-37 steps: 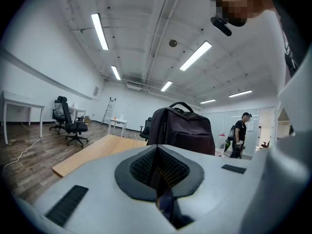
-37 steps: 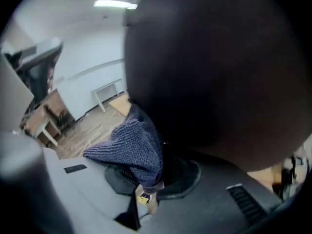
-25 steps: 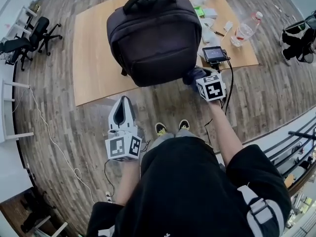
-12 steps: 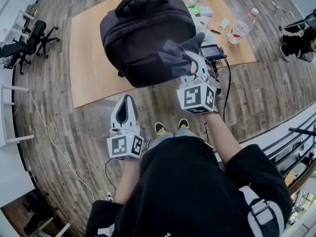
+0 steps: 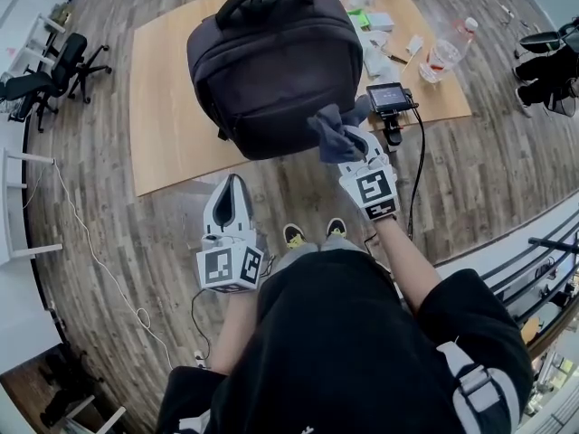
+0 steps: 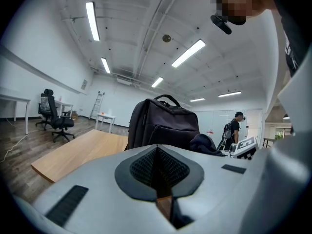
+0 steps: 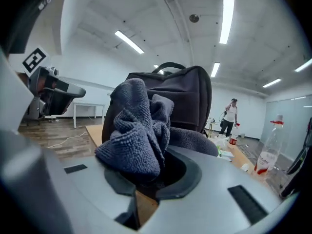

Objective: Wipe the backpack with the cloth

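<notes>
- Clock directions are read on the head view, outward from the backpack.
- One wooden desk (image 5: 167, 107) carries the task's things. It reaches out to 9 o'clock, bare on that side.
- One left gripper (image 5: 232, 184) hangs at 6 o'clock, off the desk's near edge and over the floor. Its fingers (image 6: 146, 167) are pressed together with nothing between them.
- One dark backpack (image 5: 271, 61) stands upright on the desk. Its long axis is vertical, its carry handle is on top, and its zipped front faces the person.
- One dark grey-blue cloth (image 5: 333, 129) sits bunched at 5 o'clock, against the backpack's lower near corner. Whether it touches there I cannot tell.
- One right gripper (image 5: 353, 147) is at 5 o'clock, just behind the cloth. Its fingers (image 7: 175, 179) are pinching the cloth (image 7: 136, 126), which spills up over them.
- One small screen (image 5: 389, 98) on a stand is at 4 o'clock, near the desk's near edge.
- One clear plastic bottle (image 5: 441, 54) lies tilted at 3 o'clock.
</notes>
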Tool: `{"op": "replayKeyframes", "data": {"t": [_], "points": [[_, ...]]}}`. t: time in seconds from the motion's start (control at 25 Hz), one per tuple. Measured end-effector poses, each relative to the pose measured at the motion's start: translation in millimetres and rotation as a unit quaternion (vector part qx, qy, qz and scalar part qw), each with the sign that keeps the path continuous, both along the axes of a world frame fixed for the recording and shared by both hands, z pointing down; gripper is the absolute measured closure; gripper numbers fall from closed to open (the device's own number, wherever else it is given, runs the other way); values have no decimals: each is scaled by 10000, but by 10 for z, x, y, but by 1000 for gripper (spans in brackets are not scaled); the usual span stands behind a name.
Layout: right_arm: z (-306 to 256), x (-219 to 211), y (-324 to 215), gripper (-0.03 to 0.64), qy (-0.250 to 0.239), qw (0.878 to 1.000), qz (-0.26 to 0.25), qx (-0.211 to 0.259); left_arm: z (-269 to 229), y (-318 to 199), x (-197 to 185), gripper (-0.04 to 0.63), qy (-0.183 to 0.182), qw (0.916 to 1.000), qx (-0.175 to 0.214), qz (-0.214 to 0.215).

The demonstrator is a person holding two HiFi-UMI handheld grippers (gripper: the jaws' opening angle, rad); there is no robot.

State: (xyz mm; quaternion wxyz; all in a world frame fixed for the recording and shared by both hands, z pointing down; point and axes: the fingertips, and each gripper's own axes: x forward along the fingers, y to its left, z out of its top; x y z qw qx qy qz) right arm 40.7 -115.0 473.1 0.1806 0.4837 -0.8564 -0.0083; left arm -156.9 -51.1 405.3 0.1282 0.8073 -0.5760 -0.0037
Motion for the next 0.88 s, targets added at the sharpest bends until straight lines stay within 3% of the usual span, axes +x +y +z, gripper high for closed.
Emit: {"op": "replayKeyframes", "data": {"t": [0.08,0.24,0.4,0.68,0.88], "points": [[-145,75,-38,560,96,9999,24,83,-14,-2,-3,580,-4,10000,20,-3],[-822,287,-318,560,-90,9968,310,726,-27,5,-43,580,12,10000,42,-49],[-1056,266,-500,560,321,9946,437,882,-11,49,-63,580,29,9999,20,-96],[-916,-993,-335,560,1429,9841,-665,814,-20,113,-271,580,34,9992,37,-396],[-830,-1349,-368,560,2010,9717,-614,1075,9,233,-531,580,27,9974,28,-713]]}}
